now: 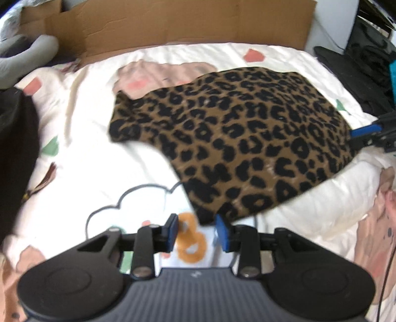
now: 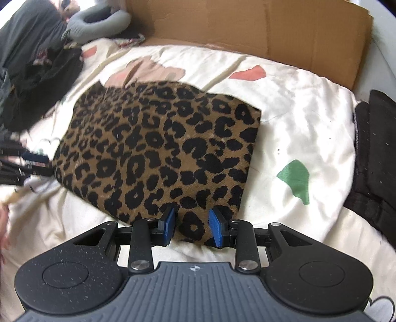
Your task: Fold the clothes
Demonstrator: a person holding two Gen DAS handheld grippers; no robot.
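A leopard-print garment [image 1: 235,133] lies folded flat on the white patterned bedspread [image 1: 99,173]; it also shows in the right wrist view [image 2: 160,153]. My left gripper [image 1: 198,231] is open and empty, just in front of the garment's near corner. My right gripper [image 2: 191,226] is open, its blue pads on either side of the garment's near edge, which lies between them ungripped. The right gripper also shows at the garment's right edge in the left wrist view [image 1: 371,135].
A cardboard sheet [image 1: 173,24] stands along the far side of the bed. Dark clothes [image 2: 37,81] lie piled at the left, with a grey garment [image 2: 99,22] behind. A black cloth [image 2: 373,153] lies at the right edge.
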